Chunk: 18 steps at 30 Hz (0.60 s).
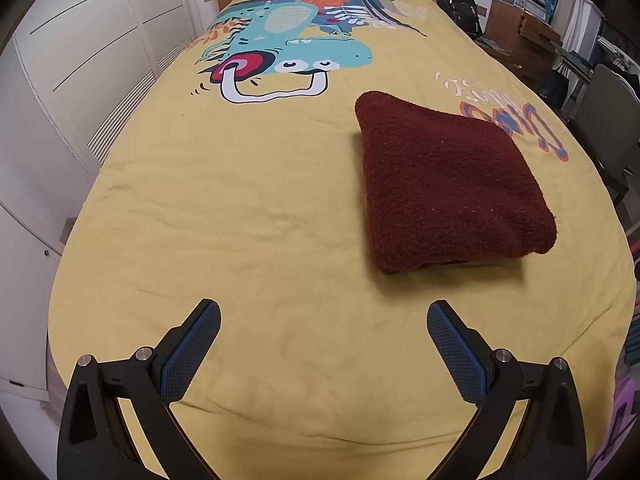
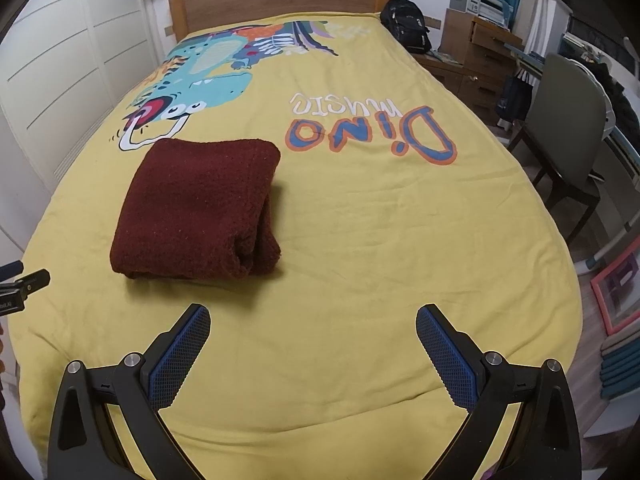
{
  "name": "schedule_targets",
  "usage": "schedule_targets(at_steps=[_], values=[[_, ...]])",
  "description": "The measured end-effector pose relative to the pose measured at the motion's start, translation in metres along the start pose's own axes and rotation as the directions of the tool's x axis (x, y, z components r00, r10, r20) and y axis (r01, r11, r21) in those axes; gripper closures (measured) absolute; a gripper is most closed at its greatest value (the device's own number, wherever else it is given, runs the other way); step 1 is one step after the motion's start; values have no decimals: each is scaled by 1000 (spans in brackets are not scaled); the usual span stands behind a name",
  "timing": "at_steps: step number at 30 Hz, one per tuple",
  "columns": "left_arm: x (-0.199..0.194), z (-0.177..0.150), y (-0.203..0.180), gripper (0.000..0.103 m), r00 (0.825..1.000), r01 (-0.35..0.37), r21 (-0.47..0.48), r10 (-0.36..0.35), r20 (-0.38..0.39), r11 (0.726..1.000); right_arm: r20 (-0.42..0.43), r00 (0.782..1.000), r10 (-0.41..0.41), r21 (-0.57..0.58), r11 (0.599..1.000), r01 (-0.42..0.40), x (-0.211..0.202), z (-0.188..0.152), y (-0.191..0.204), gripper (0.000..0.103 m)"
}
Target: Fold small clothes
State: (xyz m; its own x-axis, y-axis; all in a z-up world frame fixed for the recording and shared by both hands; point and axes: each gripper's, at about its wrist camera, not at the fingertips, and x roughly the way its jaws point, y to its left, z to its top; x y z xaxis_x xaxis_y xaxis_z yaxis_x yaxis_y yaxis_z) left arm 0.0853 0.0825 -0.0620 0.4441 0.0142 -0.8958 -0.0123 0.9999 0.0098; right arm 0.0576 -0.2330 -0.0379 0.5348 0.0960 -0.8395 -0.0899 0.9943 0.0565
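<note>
Holding my left gripper (image 1: 324, 318) and right gripper (image 2: 313, 320) spread, empty. Folded maroon knit (image 2: 196, 208) sits left-centre of right view on yellow bedspread (image 2: 360, 240). Judged soft, thick, light, compressible. Pinch doubled edge at lower right.

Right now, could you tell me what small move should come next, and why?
Probably draw both back: the maroon garment already lies folded on the yellow bedspread, and the left gripper and right gripper hang open, apart from it.
</note>
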Motion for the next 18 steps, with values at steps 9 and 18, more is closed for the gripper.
schedule_targets(at_steps=[9, 18], values=[[0, 0, -2, 1, 1000, -4, 17, 4, -3, 1000, -4, 1000, -4, -2, 1000, 4, 0, -1, 0, 0], [0, 2, -4, 1, 1000, 1, 18, -1, -5, 1000, -7, 1000, -7, -2, 1000, 7, 0, -1, -1, 0]])
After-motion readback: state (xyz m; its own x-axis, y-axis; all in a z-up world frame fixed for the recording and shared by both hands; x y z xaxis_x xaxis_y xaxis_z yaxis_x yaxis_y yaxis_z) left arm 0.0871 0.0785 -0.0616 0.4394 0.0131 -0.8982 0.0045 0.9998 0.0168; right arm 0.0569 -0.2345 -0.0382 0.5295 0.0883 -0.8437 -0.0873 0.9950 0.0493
